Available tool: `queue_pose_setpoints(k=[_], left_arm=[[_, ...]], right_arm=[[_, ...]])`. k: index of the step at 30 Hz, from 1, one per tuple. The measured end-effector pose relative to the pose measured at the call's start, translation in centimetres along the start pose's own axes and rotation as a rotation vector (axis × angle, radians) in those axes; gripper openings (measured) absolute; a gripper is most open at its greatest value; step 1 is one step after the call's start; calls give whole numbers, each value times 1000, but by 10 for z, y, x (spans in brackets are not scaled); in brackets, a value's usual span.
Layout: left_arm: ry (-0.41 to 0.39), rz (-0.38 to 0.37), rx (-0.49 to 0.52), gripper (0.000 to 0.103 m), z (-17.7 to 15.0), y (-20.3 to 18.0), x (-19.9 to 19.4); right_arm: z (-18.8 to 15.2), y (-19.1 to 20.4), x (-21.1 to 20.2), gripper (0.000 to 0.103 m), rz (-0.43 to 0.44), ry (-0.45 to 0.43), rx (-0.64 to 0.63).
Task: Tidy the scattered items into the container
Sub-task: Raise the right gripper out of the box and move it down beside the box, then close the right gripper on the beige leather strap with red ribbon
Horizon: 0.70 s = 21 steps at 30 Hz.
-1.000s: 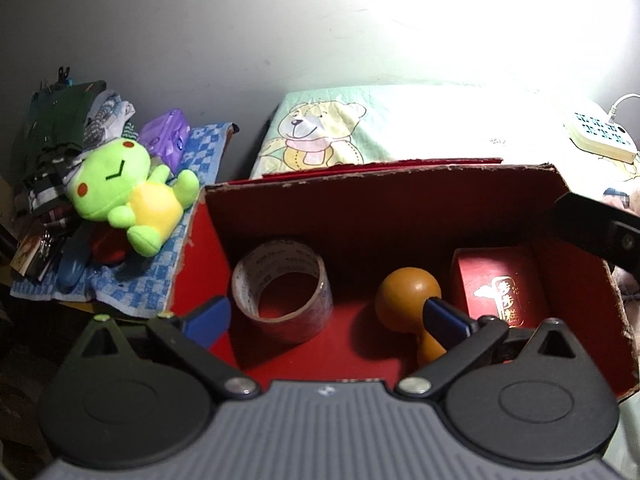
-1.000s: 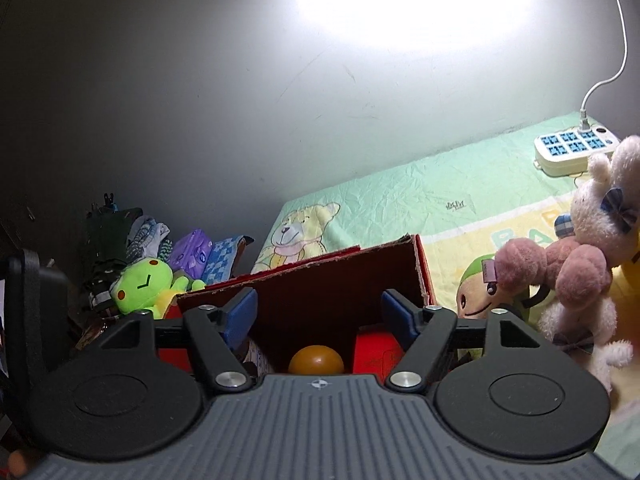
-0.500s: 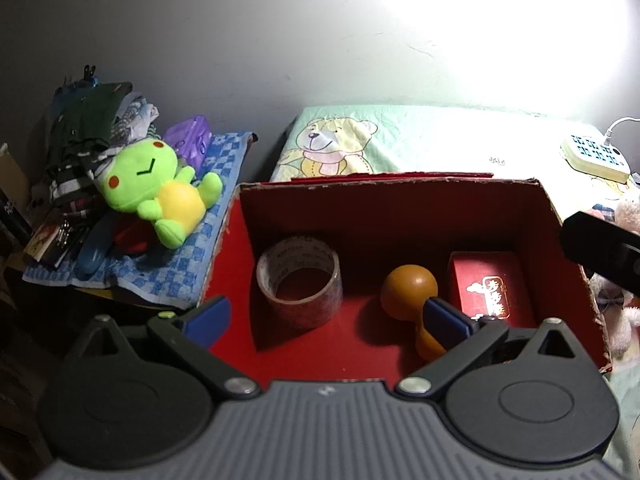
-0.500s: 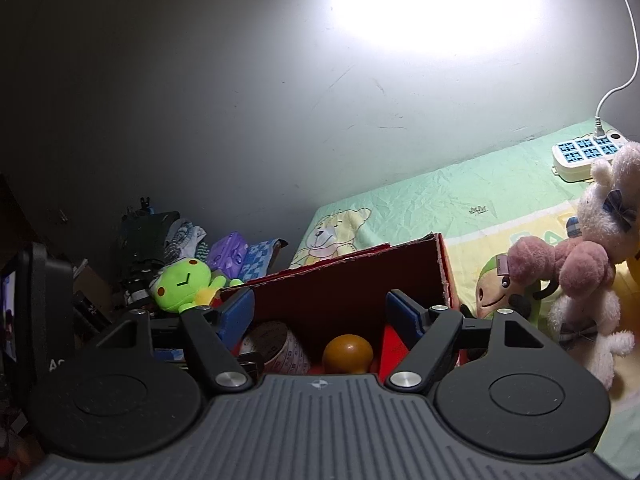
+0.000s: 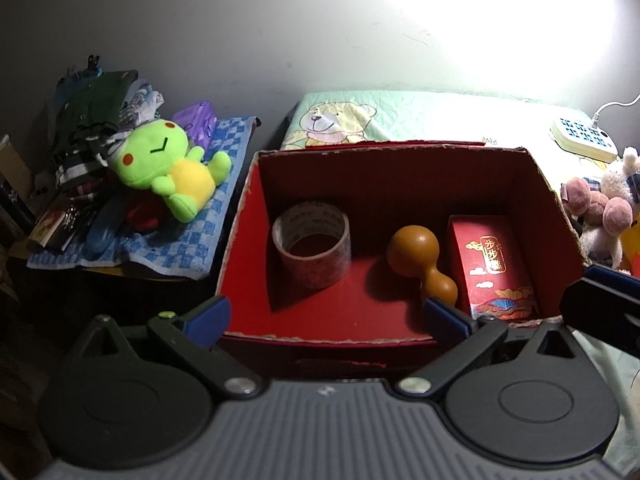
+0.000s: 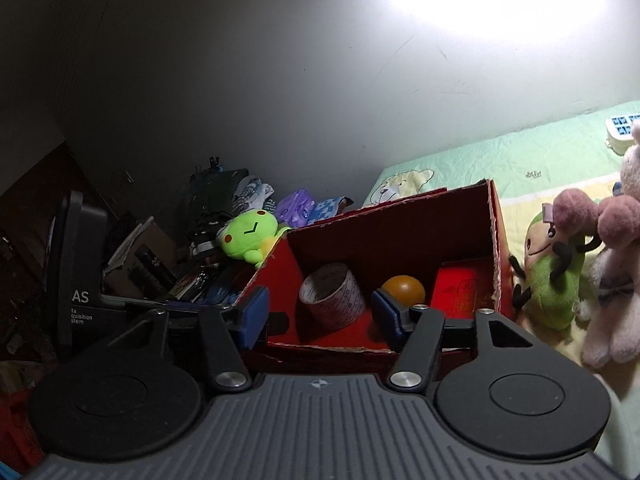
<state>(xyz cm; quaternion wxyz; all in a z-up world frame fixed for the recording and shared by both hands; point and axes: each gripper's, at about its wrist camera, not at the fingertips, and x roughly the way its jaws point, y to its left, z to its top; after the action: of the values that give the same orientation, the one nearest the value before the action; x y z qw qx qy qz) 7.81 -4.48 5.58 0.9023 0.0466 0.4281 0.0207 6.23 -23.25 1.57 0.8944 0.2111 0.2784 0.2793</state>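
Pulled back since a second ago, the released left tool (image 5: pixel 324 314) looks into the red box (image 5: pixel 400 168) on the bed (image 5: pixel 440 120), holding tape roll (image 5: pixel 312 246), wooden gourd (image 5: pixel 420 258) and red packet (image 5: pixel 494 264); from the right view, the right tool (image 6: pixel 318 312) is closing, empty, before the box (image 6: pixel 384 220), plush toys (image 6: pixel 580 264) beside it.

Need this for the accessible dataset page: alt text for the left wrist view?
An open red cardboard box holds a roll of clear tape, an orange gourd-shaped toy and a small red carton. The empty left gripper hangs over its near edge; a green frog plush lies outside.
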Motion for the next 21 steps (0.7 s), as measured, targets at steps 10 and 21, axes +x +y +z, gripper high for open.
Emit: queue_pose_setpoints(k=[10, 21], left_arm=[[25, -86, 18, 102, -39, 19, -2], [183, -389, 96, 95, -95, 2, 17]], right_arm=[[-19, -2, 4, 53, 47, 104, 33], [-53, -16, 39, 53, -2, 333, 121]])
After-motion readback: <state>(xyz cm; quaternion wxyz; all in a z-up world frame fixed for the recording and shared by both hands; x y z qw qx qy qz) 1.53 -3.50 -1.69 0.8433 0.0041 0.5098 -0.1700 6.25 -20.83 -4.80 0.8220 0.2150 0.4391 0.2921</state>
